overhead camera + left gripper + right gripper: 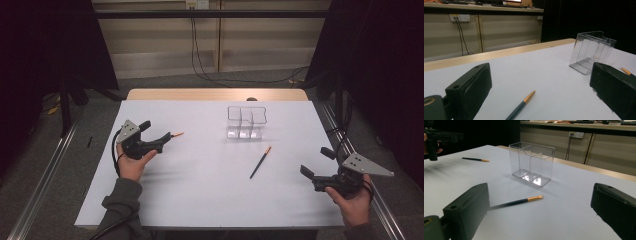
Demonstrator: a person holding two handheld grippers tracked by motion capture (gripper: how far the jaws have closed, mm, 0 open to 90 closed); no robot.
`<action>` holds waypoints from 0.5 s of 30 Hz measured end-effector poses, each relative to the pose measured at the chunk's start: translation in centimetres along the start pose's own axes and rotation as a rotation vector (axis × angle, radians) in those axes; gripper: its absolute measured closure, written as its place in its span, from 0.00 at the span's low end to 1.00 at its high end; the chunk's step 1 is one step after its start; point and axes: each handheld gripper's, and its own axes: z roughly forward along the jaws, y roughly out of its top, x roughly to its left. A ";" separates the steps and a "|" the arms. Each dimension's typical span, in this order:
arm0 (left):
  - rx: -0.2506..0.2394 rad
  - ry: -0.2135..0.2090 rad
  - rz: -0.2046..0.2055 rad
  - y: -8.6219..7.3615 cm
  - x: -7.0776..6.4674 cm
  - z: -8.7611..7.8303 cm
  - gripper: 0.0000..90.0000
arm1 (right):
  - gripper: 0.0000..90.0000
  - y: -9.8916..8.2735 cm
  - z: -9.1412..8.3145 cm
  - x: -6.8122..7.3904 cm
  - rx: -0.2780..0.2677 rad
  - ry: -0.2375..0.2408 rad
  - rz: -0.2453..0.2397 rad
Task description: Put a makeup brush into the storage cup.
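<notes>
Hovering wide open and empty at lower right, the right hand-held gripper [316, 163] faced a pencil [260, 162] lying mid-counter below the clear holder [246, 121]. Light, stiff and thin, it probably wanted a mid-shaft pinch.

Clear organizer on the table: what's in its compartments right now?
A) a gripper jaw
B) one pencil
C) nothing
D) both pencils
C: the clear organizer stands empty, while one pencil lies flat on the table in front of it and the other pencil lies near the left gripper.
</notes>
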 end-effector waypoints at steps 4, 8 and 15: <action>0.011 0.004 0.007 -0.1 0.3 0.2 0.04 | 0.02 0.0 0.0 0.0 -0.001 -0.003 0.000; 0.007 0.007 0.002 -0.1 0.6 0.4 0.04 | 0.02 -0.1 0.0 0.0 0.000 -0.002 0.000; 0.004 0.023 -0.017 0.0 1.0 0.9 0.04 | 0.02 -0.1 0.1 -0.1 0.000 0.000 0.002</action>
